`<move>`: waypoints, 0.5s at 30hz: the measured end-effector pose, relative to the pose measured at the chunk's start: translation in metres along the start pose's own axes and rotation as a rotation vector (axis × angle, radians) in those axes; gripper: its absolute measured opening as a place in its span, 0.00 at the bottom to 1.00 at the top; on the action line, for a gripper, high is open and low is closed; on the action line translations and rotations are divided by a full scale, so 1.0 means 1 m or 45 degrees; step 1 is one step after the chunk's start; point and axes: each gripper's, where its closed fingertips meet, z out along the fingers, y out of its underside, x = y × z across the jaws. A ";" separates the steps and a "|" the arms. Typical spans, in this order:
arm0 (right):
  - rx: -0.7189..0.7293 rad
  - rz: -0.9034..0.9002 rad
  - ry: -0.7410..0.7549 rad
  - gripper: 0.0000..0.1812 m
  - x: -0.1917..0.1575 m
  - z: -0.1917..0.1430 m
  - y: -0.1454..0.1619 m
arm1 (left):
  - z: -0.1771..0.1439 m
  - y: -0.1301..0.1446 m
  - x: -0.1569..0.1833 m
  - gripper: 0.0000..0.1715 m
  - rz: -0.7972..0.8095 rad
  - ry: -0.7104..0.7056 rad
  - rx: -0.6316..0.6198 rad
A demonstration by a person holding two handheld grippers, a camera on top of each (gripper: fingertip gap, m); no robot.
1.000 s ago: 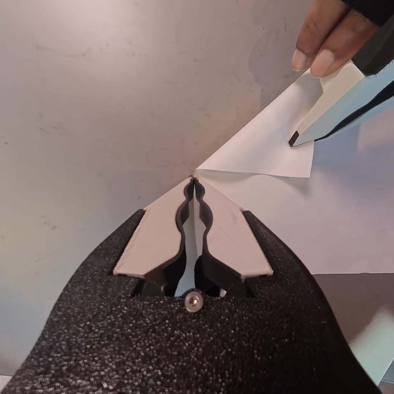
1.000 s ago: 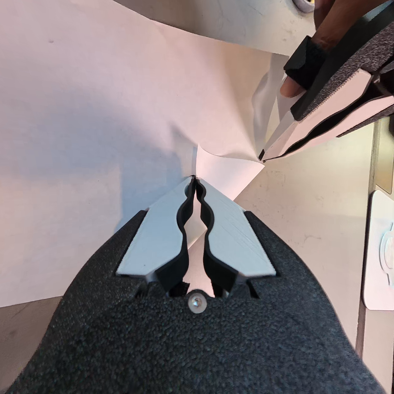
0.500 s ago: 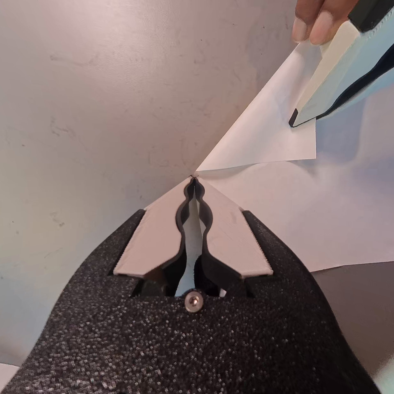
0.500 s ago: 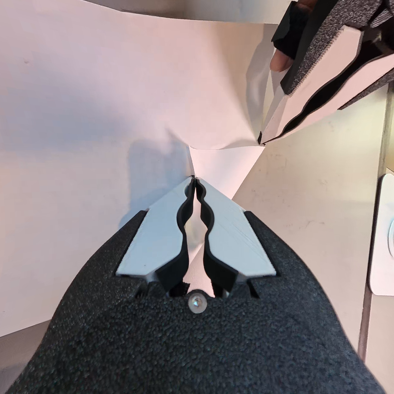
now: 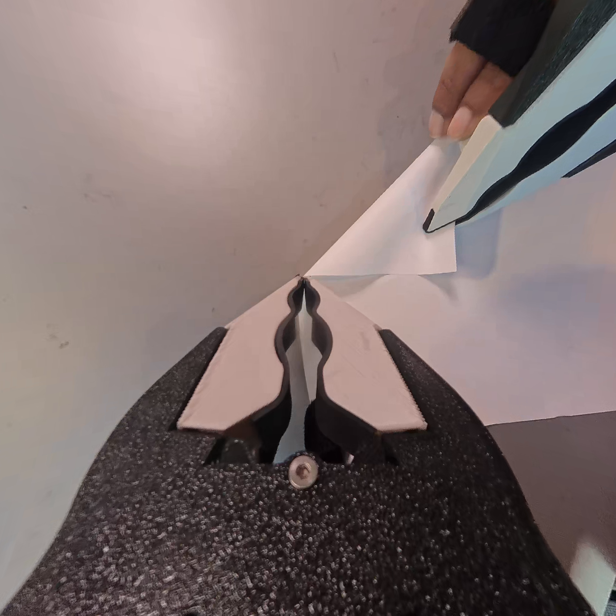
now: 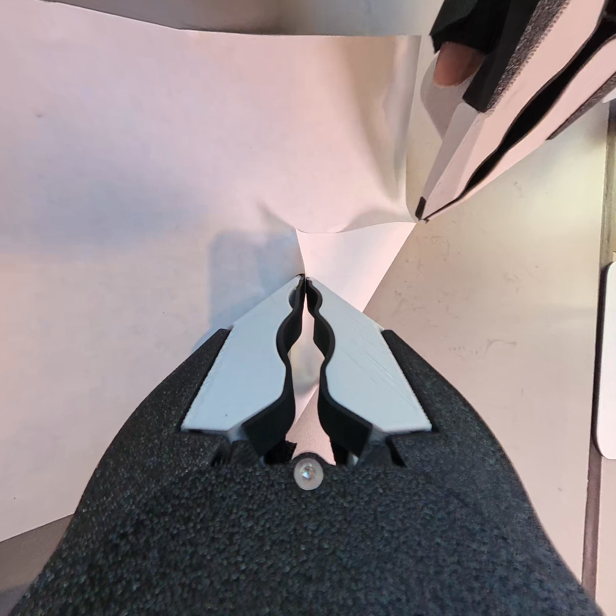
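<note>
Both the left gripper (image 5: 303, 278) and right gripper (image 6: 305, 276) stay clamped on the white paper sheet (image 6: 166, 166), whose folded corner has sunk back toward the table (image 5: 166, 150).

A sheet of paper (image 5: 500, 350) was laid on the bench (image 5: 166, 166), one corner (image 5: 393, 246) folded back over it.

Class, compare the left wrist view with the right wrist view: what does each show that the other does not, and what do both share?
Only the left wrist view shows two bare fingertips below a black sleeve. Only the right wrist view shows a white rounded object at the right edge. Both show the white paper sheet pinched by the shut left gripper and shut right gripper on a pale tabletop.
</note>
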 end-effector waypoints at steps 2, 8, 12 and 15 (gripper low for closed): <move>0.000 -0.001 0.000 0.00 0.000 0.000 0.000 | -0.002 -0.003 0.000 0.00 0.015 -0.010 -0.004; -0.002 -0.007 0.006 0.00 0.000 0.000 0.000 | 0.007 0.002 -0.004 0.00 0.096 -0.065 -0.094; -0.003 -0.009 0.007 0.00 0.000 0.000 0.000 | 0.012 0.006 -0.005 0.00 0.201 -0.112 -0.164; -0.008 -0.020 0.010 0.00 0.000 0.000 -0.001 | 0.013 0.007 -0.005 0.00 0.267 -0.135 -0.214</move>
